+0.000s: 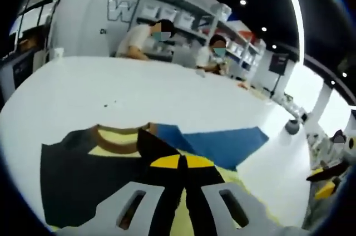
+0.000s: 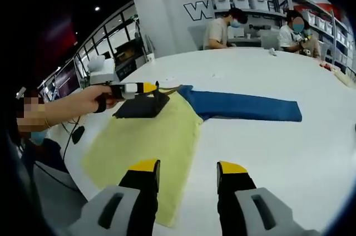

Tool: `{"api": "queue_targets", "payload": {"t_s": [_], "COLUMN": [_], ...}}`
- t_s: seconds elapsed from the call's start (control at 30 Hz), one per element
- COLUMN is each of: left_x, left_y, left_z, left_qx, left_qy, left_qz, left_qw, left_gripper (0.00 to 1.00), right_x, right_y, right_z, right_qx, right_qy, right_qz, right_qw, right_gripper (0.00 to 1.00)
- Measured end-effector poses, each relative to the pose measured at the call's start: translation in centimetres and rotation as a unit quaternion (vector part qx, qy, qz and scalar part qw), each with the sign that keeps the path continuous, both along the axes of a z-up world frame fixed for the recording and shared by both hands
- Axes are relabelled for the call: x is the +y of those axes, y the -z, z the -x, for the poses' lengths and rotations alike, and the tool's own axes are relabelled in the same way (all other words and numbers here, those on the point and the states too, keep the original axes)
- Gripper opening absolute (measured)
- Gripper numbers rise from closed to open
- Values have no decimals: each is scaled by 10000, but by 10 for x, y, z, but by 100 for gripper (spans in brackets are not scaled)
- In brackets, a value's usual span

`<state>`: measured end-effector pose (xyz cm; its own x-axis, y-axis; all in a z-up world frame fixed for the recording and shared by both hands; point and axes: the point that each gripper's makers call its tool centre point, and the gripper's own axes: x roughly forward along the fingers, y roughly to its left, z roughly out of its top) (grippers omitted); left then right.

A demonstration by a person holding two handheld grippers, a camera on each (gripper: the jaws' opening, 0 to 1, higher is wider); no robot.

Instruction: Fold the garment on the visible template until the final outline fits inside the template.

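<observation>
Right gripper view: the right gripper (image 2: pixel 186 170) is held with jaws apart over the table (image 2: pixel 289 152); the left gripper (image 2: pixel 146 87) — jaws together — is clamped on the garment (image 2: pixel 167 136).

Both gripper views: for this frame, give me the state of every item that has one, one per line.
Left gripper: shut on the garment, held in a person's hand.
Right gripper: open, empty, above the white table.
Garment: yellow body flat, dark part lifted at the left jaws.
Blue sleeve: spread flat, unfolded.
</observation>
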<state>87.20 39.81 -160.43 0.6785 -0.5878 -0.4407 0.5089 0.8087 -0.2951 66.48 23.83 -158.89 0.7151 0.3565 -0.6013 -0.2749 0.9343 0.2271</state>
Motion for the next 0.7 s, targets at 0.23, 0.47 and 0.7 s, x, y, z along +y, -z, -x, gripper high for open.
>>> {"api": "queue_targets", "payload": {"t_s": [0.23, 0.47, 0.7], "left_x": [-27, -45, -55], "left_y": [7, 16, 30], "left_z": [6, 18, 21], "left_qx": [153, 278, 424], "left_qy": [292, 496, 560], "left_qz": [74, -6, -103], "left_qw": [9994, 9984, 9975], "left_gripper": [0, 0, 0], "right_x": [-15, -30, -32], "right_y": [0, 4, 6], "right_z": [0, -3, -3], "right_qx": [-11, -3, -5], "right_qy": [201, 305, 379], "right_qz": [-11, 10, -26], "right_qw": [9998, 9995, 9993], "right_gripper": [38, 38, 38]}}
